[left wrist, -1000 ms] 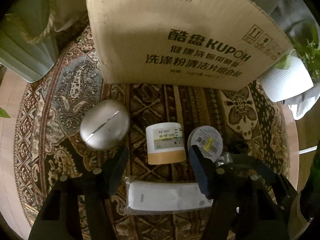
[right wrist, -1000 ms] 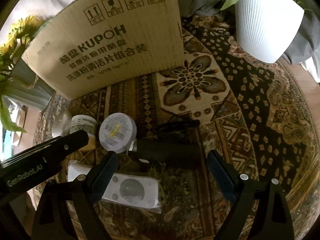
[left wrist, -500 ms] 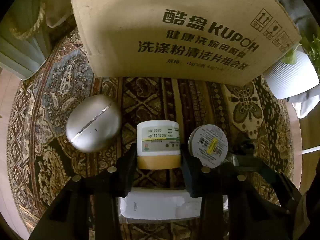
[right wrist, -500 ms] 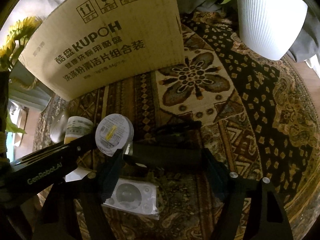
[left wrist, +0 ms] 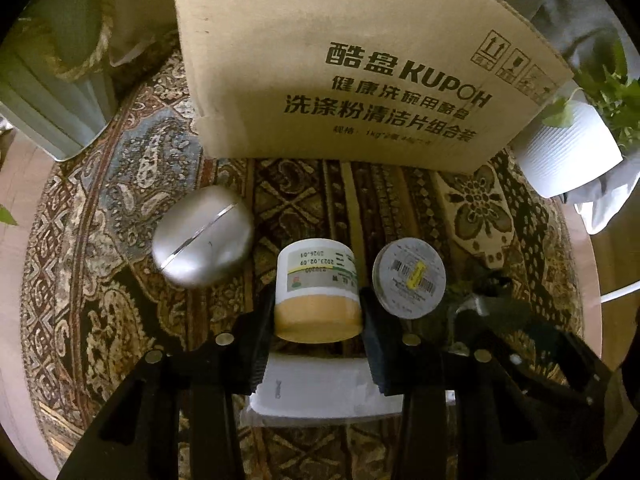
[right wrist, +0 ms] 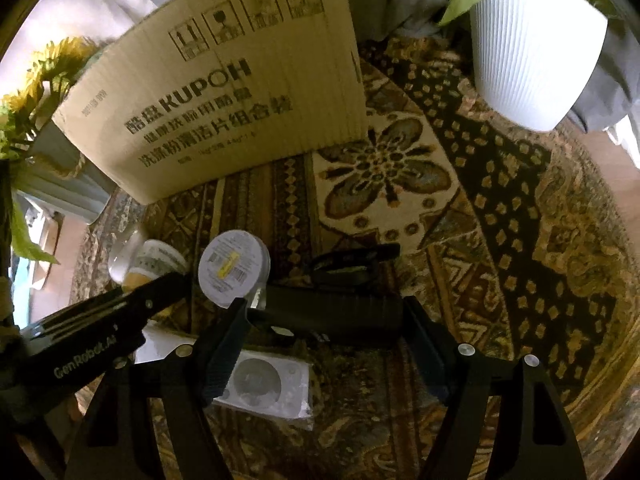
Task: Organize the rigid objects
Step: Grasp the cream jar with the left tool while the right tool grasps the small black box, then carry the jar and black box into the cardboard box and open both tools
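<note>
A round rug (left wrist: 120, 184) with brown swirly patterns covers the desk. A white ribbed pot (right wrist: 532, 48) with green leaves stands at its right edge. The light is dim and yellow.

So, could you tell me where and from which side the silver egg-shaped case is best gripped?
Probably across its narrow width, one finger on each long flank of the silver case, coming down from above. It lies flat on the rug, with bare rug all round and the jar to its right. Its smooth, rounded shell may slip, so centre the fingers on the widest part.
</note>
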The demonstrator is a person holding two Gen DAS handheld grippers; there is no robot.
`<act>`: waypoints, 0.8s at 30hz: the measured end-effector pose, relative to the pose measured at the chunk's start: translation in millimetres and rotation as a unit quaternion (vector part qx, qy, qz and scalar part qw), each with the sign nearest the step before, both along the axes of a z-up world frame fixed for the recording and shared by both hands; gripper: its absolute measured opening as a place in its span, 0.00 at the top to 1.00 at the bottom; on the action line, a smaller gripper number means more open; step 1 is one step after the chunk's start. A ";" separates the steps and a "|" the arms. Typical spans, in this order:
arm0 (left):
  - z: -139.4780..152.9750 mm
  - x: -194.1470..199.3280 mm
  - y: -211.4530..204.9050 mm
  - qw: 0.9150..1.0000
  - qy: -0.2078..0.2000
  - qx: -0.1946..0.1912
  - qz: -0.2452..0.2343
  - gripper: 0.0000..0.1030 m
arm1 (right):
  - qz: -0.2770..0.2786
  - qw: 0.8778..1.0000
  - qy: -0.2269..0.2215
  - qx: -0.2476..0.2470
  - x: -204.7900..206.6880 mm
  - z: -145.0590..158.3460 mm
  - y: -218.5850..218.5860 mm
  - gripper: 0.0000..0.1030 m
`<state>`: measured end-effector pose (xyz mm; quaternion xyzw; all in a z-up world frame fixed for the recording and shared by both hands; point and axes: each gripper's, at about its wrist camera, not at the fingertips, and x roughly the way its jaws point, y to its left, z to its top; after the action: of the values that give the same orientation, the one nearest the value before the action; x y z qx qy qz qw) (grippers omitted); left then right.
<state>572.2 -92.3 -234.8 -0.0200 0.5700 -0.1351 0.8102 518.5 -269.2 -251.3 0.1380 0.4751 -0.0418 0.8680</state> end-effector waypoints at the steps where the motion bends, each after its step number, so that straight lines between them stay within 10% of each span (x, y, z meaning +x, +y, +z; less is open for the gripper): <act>1: 2.3 -2.7 1.1 1.000 -0.004 0.000 -0.001 0.61 | -0.001 1.000 -0.003 -0.001 -0.5 2.0 0.5 0.26; 24: 101.3 -52.3 18.7 0.990 -0.143 -0.009 0.007 0.61 | 0.019 0.992 -0.121 -0.037 -37.0 86.2 12.8 0.26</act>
<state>519.9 -73.6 -133.5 -0.0119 0.4464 -0.1360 0.8844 481.4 -256.4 -165.1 0.1010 0.3671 -0.0253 0.9243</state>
